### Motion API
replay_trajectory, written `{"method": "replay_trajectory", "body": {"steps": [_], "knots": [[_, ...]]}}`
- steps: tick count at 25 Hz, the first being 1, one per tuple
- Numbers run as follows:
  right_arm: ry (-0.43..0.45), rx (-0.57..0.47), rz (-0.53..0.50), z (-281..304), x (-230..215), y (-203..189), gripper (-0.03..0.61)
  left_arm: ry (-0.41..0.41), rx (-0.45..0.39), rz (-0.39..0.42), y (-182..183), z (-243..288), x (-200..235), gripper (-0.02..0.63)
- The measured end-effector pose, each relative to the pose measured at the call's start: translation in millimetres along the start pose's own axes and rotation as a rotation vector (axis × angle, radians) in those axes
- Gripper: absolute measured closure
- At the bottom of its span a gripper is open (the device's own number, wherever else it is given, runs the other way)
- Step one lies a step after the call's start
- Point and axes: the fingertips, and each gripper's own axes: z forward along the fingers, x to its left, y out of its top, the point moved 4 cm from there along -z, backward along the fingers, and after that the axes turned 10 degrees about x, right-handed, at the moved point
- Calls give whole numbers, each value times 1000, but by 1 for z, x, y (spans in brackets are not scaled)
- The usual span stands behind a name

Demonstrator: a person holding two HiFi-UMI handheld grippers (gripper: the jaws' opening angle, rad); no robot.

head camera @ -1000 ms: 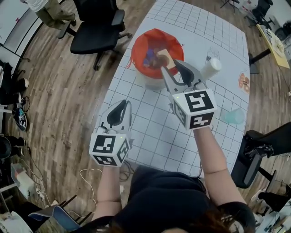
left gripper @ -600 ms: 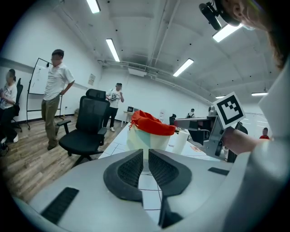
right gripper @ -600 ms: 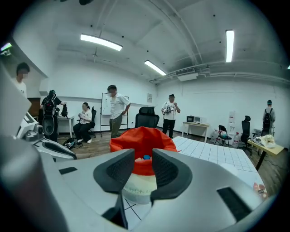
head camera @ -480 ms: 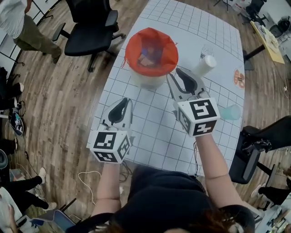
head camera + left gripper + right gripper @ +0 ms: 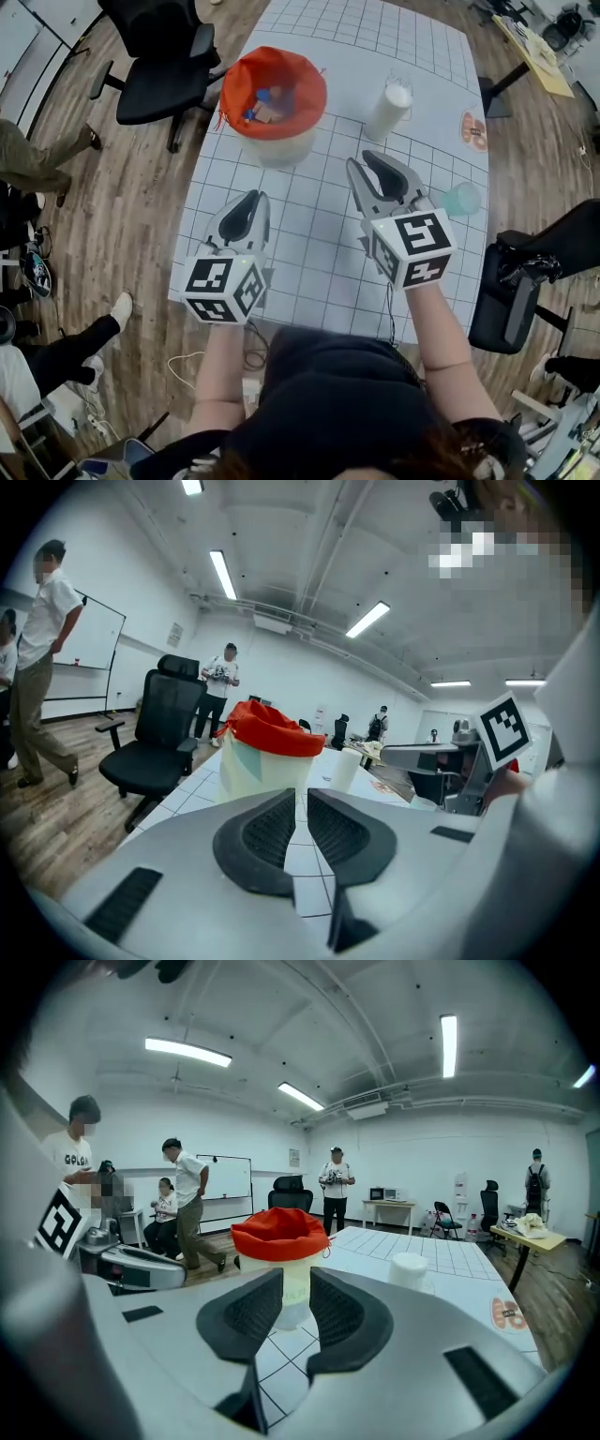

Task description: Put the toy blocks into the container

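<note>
Container (image 5: 277,148): at eleven o'clock on the desk (image 5: 323,253), red-rimmed, toy blocks (image 5: 265,106) inside.
Left tongs (image 5: 249,197): released; I see only a thin gap, nothing in it.
Right tongs (image 5: 363,161): released and empty, just been narrowing; container at their eleven o'clock, well apart.

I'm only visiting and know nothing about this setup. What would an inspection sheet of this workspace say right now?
Surface: white gridded table; no loose blocks seen on it.
Job's things: red-lined container near the far left corner, toy blocks inside.
Clutter: white bottle, teal cup, round orange disc.
Grippers: left gripper jaws narrowly apart, empty; right gripper empty, jaws have just been closing.
Cables: white cable on the floor.
Surroundings: wooden floor, black office chair, people standing.
</note>
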Motion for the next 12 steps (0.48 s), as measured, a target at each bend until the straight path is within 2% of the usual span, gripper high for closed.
{"method": "replay_trajectory", "body": {"steps": [5, 12], "knots": [[-22, 4, 30, -28, -13, -21, 489, -25, 14, -1, -3, 3, -26, 555], [-43, 10, 103, -58, -26, -54, 517, -31, 22, 54, -9, -5, -53, 581]]}}
